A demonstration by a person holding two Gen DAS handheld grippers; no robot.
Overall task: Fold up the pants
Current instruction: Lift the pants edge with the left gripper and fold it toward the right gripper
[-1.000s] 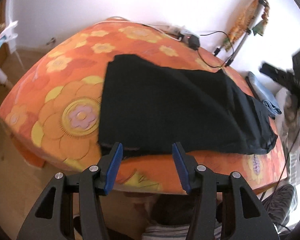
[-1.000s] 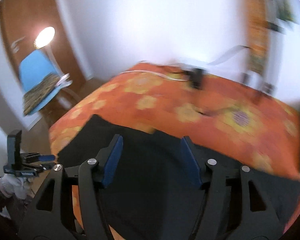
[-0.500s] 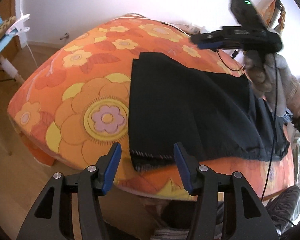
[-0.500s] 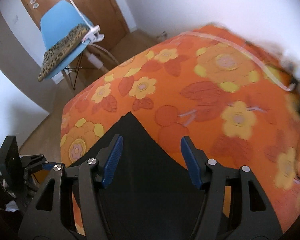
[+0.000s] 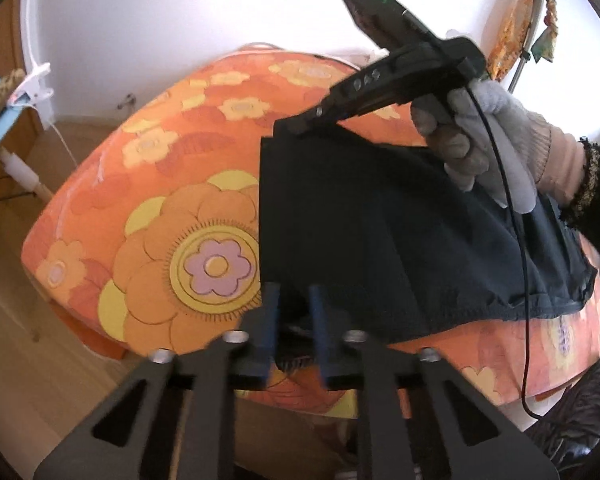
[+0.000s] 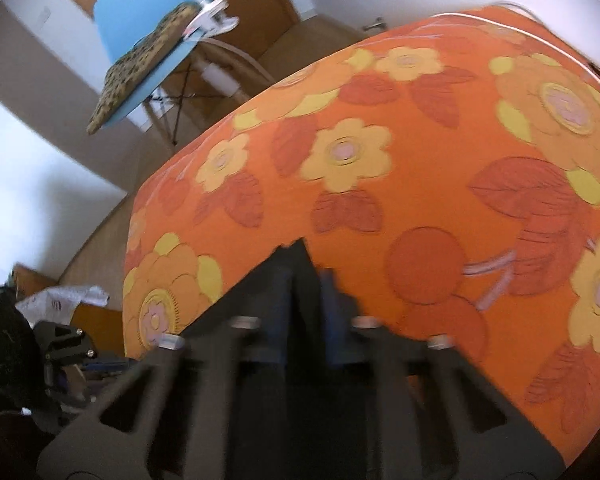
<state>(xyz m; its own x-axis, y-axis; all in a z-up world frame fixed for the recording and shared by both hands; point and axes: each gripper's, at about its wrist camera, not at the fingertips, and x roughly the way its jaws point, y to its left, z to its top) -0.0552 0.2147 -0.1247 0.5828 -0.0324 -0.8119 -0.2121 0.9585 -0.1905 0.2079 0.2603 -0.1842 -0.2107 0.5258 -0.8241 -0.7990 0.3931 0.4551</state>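
Observation:
Black pants [image 5: 379, 240] lie flat on a bed with an orange flowered cover [image 5: 160, 200]. My left gripper [image 5: 294, 320] is at their near left corner by the bed's front edge. Its jaws are closing, and the pads pinch the hem. A gloved hand [image 5: 479, 140] holds my right gripper [image 5: 296, 130] at the far left corner, tips down on the cloth. In the blurred right wrist view the right gripper [image 6: 305, 304] is closing too, with the pointed corner of the pants [image 6: 296, 254] between its narrow jaws, on the bed cover [image 6: 419, 160].
A blue chair [image 6: 140, 40] with a spotted cushion and a white clip lamp [image 6: 212, 20] stands on the wooden floor beyond the bed's left side. A thin black cable [image 5: 517, 260] hangs from the right gripper across the pants. A patterned cloth hangs on a stand [image 5: 511, 40] by the wall.
Both grippers' jaws have gone from wide apart to narrow on the pants' corners. The right gripper came down onto the far left corner. The left gripper moved in over the near hem.

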